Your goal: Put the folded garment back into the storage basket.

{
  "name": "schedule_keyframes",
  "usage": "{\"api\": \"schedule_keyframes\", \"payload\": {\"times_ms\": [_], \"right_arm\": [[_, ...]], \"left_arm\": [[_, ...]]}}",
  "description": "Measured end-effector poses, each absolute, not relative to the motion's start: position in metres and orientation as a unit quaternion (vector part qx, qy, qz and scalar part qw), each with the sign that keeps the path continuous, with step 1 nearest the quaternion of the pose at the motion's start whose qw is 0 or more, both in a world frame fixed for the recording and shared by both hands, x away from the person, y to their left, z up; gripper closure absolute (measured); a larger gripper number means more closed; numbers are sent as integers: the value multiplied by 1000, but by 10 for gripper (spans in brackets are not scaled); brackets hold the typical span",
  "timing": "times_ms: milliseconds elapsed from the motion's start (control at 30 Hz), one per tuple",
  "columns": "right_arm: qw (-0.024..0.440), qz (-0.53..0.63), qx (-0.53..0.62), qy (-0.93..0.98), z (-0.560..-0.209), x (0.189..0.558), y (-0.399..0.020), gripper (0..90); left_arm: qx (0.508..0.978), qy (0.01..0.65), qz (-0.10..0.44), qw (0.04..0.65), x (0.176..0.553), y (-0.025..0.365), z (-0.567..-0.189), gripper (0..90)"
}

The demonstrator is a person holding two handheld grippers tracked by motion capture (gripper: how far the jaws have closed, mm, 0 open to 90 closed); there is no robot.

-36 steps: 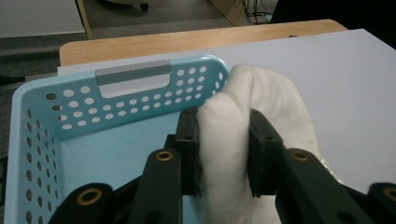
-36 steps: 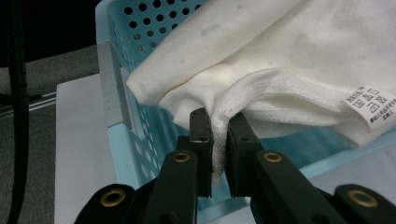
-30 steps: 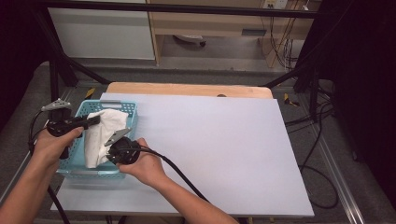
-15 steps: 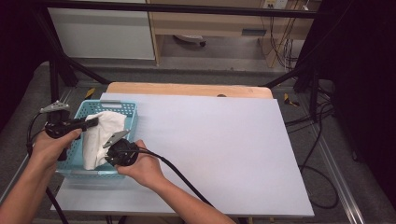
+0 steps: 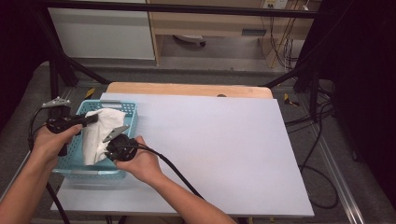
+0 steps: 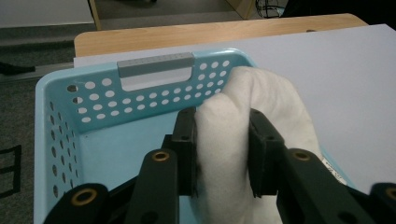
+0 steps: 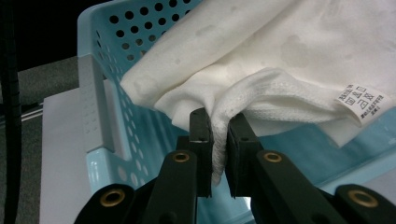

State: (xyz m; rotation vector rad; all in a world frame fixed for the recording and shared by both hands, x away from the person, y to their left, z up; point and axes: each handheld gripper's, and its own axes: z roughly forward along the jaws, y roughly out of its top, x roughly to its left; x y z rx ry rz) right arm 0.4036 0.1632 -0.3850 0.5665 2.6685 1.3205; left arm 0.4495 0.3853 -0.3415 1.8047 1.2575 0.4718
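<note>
Two grippers' fingers clamp one white towel (image 5: 100,133) over the blue basket (image 5: 77,165), left (image 6: 222,147) and right (image 7: 219,140)

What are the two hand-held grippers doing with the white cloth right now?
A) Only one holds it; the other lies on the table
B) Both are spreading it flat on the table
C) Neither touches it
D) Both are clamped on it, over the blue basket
D: the left gripper and the right gripper each pinch a fold of the white cloth above the blue basket.

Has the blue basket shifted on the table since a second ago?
No. The blue basket sits at the same left spot on the table, far rim level as before.
</note>
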Motion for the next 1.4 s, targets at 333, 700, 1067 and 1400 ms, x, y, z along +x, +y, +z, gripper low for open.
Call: {"api": "schedule_keyframes", "payload": {"times_ms": [333, 700, 1067, 1400], "right_arm": [[67, 428, 205, 878, -380, 401, 155, 361], [110, 426, 231, 868, -353, 391, 95, 186], [125, 443, 270, 846, -340, 406, 40, 103], [144, 452, 284, 833, -336, 413, 9, 81]], "left_arm": [[712, 506, 215, 437, 462, 378, -347, 347], [721, 474, 239, 445, 430, 345, -319, 232], [737, 443, 255, 442, 391, 307, -306, 152], [749, 428, 247, 442, 362, 277, -334, 140]]}}
